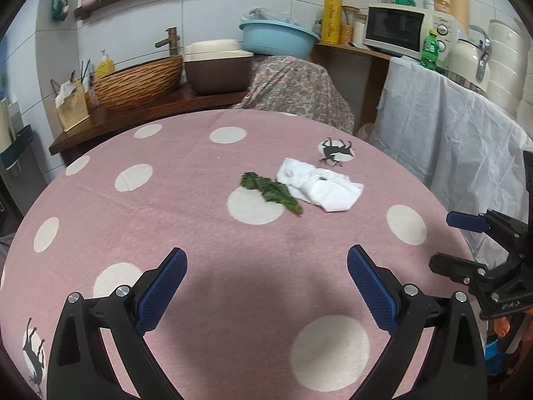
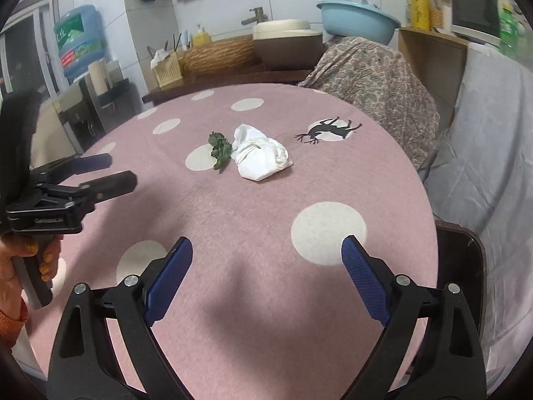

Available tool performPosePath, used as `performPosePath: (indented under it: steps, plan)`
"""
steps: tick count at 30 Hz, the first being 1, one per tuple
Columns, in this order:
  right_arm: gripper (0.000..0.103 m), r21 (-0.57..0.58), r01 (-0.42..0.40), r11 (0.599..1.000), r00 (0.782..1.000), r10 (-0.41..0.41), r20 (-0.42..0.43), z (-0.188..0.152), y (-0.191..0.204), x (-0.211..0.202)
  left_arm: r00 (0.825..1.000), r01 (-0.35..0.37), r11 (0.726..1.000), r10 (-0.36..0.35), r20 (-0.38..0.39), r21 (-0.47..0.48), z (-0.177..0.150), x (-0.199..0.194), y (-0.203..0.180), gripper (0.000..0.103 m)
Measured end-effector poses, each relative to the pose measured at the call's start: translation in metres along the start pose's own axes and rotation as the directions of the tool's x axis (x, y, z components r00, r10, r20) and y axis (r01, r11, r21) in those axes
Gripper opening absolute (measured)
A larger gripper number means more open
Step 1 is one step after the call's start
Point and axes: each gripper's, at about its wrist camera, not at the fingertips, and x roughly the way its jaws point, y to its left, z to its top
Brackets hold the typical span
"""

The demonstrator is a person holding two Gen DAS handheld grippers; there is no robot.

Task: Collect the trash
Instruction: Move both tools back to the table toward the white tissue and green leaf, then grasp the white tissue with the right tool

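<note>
Trash is seen toward the far side of the surface (image 1: 200, 233), which is covered by a pink cloth with white dots: a crumpled white tissue (image 1: 319, 186) and a green leaf (image 1: 273, 193) just beside it, touching at its left edge. A black deer print (image 1: 336, 151) is seen near the far edge, behind the tissue. The left gripper (image 1: 265, 286) and the right gripper (image 2: 266, 276) are both held above the near edge, each with jaws spread wide and nothing between them.
</note>
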Motion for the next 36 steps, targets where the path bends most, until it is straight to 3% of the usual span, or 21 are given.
performPosePath:
  steps: [11,15,21,29,32,36]
  plan:
    - [0.090,0.041,0.050,0.998,0.998,-0.048,-0.049,0.042,-0.013,0.052,1.000,-0.019,0.999,0.019,0.000,-0.047,0.001,0.003,0.033,0.096]
    - [0.090,0.062,0.002,0.998,0.997,0.002,-0.074,0.057,-0.014,0.073,1.000,-0.021,0.999,0.021,-0.008,-0.042,0.002,0.007,0.035,0.096]
    - [0.089,0.002,0.032,0.999,0.993,-0.031,-0.117,0.078,-0.001,0.113,1.000,-0.016,0.999,0.015,-0.020,-0.038,0.002,0.012,0.033,0.096]
    - [0.047,-0.104,0.034,0.994,0.988,-0.049,-0.147,0.082,0.012,0.134,0.999,-0.018,0.999,0.016,-0.045,-0.041,0.004,0.022,0.035,0.096]
    - [0.021,-0.126,0.032,0.992,0.990,-0.048,-0.130,0.081,0.015,0.129,0.998,-0.020,0.999,0.018,-0.053,-0.041,0.006,0.025,0.035,0.096]
    - [0.016,-0.153,0.039,0.987,0.994,-0.053,-0.091,0.078,0.018,0.116,0.998,-0.024,0.999,0.021,-0.062,-0.043,0.009,0.031,0.034,0.096]
